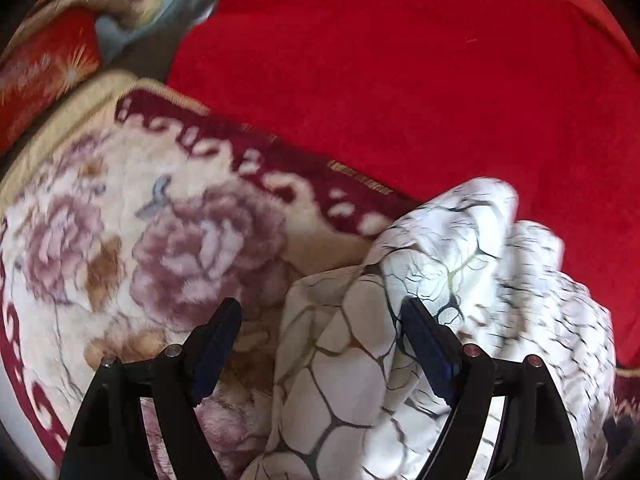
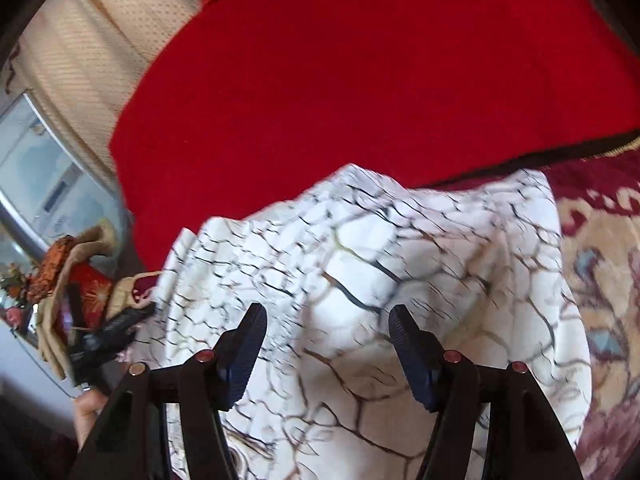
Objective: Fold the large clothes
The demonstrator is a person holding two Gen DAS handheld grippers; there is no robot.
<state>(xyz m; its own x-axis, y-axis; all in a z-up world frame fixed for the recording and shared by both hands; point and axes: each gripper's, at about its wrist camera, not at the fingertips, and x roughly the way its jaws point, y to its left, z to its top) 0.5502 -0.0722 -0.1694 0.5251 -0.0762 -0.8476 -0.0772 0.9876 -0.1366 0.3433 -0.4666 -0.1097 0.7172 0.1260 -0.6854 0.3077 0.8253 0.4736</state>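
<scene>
Left wrist view: white crackle-print garment (image 1: 360, 380) on floral blanket (image 1: 120, 240); its gold label is unreadable.
My left gripper (image 1: 320, 312) and right gripper (image 2: 326, 316) are spread wide above the cloth, holding nothing.

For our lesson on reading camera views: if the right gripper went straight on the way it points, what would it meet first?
Most likely the white garment with the dark crackle pattern, bunched right ahead of the open right gripper. The red blanket lies beyond; depth is unclear.
</scene>
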